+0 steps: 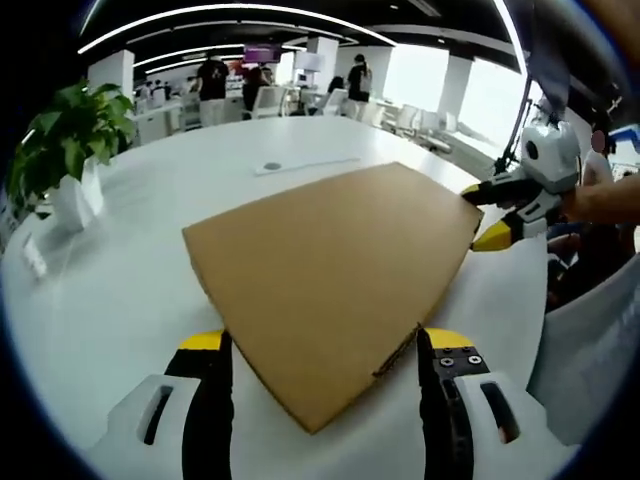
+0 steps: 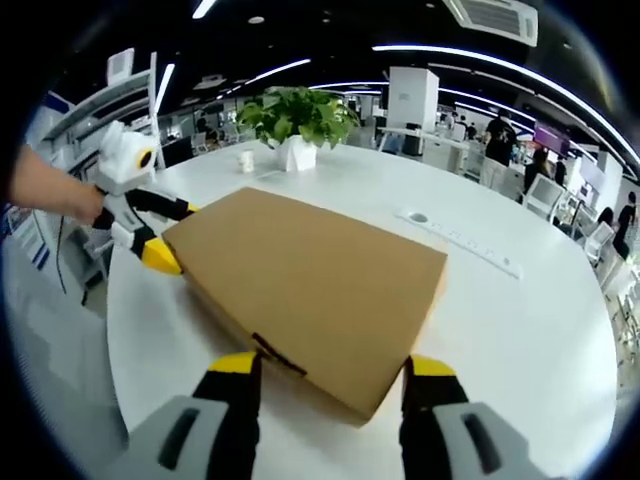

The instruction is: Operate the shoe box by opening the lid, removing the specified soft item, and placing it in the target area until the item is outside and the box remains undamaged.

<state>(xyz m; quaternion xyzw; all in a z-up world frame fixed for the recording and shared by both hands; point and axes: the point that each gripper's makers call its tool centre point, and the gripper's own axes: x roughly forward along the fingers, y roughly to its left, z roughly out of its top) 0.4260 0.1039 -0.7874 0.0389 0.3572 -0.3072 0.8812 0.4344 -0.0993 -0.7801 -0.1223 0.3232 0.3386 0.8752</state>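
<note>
the closed shoe box (image 1: pixel 335 285) fills mid-frame on the white table (image 1: pixel 120 300). my left gripper (image 1: pixel 322 352) and right gripper (image 2: pixel 332 378) straddle opposite corners, jaws apart. lid-opening is just starting; next i must lift an edge gently.

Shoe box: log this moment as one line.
brown cardboard shoe box: lid closed, on white table | left gripper: open, straddling corner | right gripper: open, straddling opposite corner

My left gripper view looks low and close across one corner of the shoe box (image 1: pixel 335 275); my right gripper view faces the opposite corner, equally near. Both share the box lid, the white table (image 1: pixel 120 300), the potted plant (image 1: pixel 70 140), and each other's gripper.
</note>
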